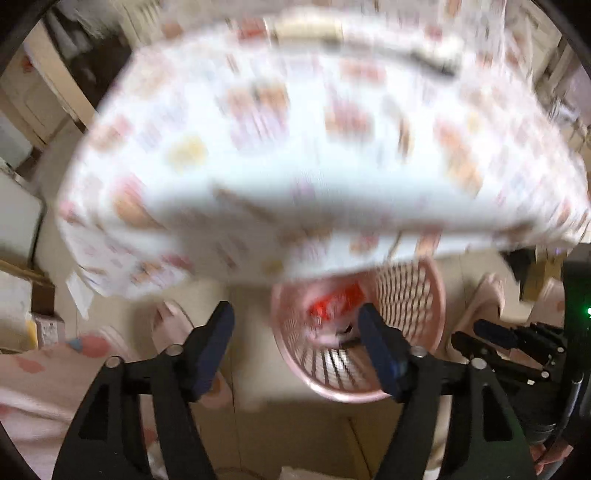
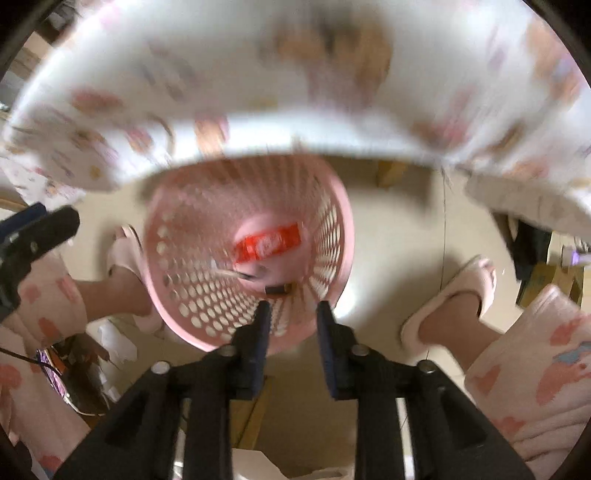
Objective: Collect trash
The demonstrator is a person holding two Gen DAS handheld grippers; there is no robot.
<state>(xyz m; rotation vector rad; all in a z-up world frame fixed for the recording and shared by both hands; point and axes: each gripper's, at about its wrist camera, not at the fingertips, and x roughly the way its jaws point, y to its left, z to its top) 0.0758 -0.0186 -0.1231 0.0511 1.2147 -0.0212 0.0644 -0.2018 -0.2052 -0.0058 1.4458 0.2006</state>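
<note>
**Right wrist view: both grippers empty above the pink basket**

Right wrist view looks straight down into the pink basket [image 2: 247, 251], a round plastic bin with perforated lattice walls, standing on the pale floor between the person's slippered feet. On its bottom lie a red wrapper [image 2: 267, 242], glossy and flat, and nearer the camera a small dark piece and a pale stick-like scrap, too blurred to name. The right gripper [image 2: 291, 308] hangs over the basket's near rim with its fingers slightly apart and nothing between them, a pose that suits a drop into the bin.

Beyond the basket, the desk [image 2: 295, 85] juts over its far rim, covered by a white cloth with a soft pink and orange print; motion blur smears the pattern.

From the left wrist view, the left gripper [image 1: 295, 325] sits beside the basket [image 1: 410, 291] on its left, fingers wide apart and empty. On the desk [image 1: 295, 129] top, far from the basket, a pale oblong thing [image 1: 310, 31] and a dark strip [image 1: 432, 61] rest; these may be trash not yet collected.
</note>
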